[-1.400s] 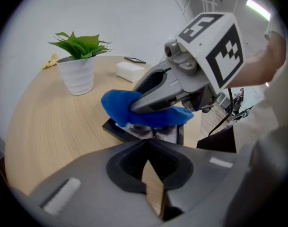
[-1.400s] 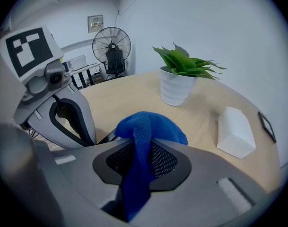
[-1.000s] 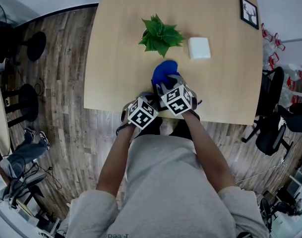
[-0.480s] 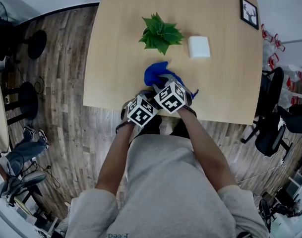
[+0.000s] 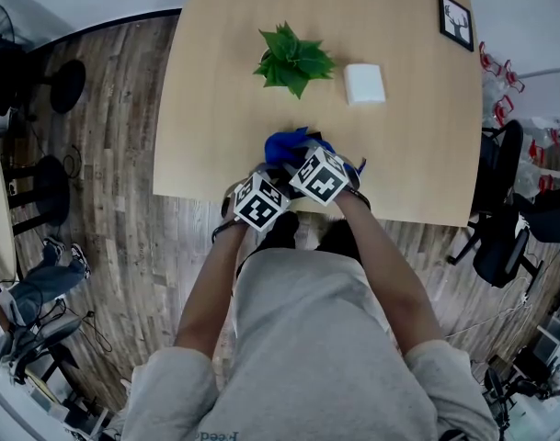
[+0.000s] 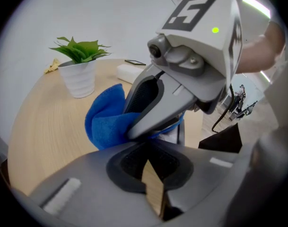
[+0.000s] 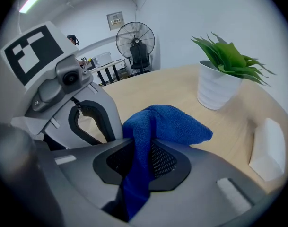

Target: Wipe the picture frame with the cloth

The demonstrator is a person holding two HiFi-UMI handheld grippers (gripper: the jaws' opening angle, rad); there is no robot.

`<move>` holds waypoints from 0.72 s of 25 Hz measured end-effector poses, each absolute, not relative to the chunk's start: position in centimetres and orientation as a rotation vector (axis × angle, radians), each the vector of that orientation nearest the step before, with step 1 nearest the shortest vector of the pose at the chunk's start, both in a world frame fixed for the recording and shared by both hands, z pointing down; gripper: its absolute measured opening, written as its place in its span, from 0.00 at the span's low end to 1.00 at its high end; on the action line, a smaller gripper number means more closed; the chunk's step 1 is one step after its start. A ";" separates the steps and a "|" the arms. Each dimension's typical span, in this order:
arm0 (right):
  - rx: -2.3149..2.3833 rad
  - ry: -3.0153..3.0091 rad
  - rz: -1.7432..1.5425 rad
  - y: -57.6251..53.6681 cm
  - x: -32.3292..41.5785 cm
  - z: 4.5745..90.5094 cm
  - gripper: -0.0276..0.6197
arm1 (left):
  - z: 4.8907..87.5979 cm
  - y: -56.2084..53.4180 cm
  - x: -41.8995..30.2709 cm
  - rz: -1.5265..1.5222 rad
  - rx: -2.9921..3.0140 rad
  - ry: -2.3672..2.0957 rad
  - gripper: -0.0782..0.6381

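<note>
The black picture frame [image 5: 455, 21] lies at the table's far right corner, well away from both grippers. My right gripper [image 7: 141, 161] is shut on a blue cloth [image 7: 168, 123], which bunches beyond the jaws and hangs down between them. In the head view the blue cloth [image 5: 288, 144] sits near the table's front edge, just ahead of the right gripper [image 5: 302, 157]. My left gripper [image 6: 148, 159] is right beside it on the left, jaws together with nothing between them. In the left gripper view the cloth [image 6: 105, 119] shows behind the right gripper's fingers.
A green plant in a white ribbed pot [image 5: 293, 58] stands mid-table beyond the cloth. A white box [image 5: 364, 83] lies to the pot's right. The wooden table [image 5: 215, 108] ends just under the grippers. Chairs and a fan stand on the floor around it.
The right gripper has drawn the cloth back toward the front edge and slightly left. The left gripper has stayed close beside it.
</note>
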State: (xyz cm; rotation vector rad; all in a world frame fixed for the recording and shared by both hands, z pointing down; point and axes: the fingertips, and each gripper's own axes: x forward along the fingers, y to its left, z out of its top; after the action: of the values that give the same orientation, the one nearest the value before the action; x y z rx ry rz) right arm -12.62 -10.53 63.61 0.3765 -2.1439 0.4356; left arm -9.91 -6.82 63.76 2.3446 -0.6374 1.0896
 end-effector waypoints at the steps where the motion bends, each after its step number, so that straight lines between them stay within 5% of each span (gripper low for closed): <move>1: 0.375 -2.143 0.436 -10.4 -12.4 63.6 0.16 | 63.8 -6.8 -9.9 1.092 2.346 -0.637 0.18; 18: 0.403 -2.096 0.418 -7.5 -9.7 63.9 0.16 | 63.7 -6.7 -9.9 1.105 2.361 -0.640 0.18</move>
State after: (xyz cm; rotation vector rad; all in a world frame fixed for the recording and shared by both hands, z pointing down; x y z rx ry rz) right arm -9.67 -7.48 63.92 0.4030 -2.0964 0.4184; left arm -9.92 -6.71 63.71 2.3614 -0.6401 1.1052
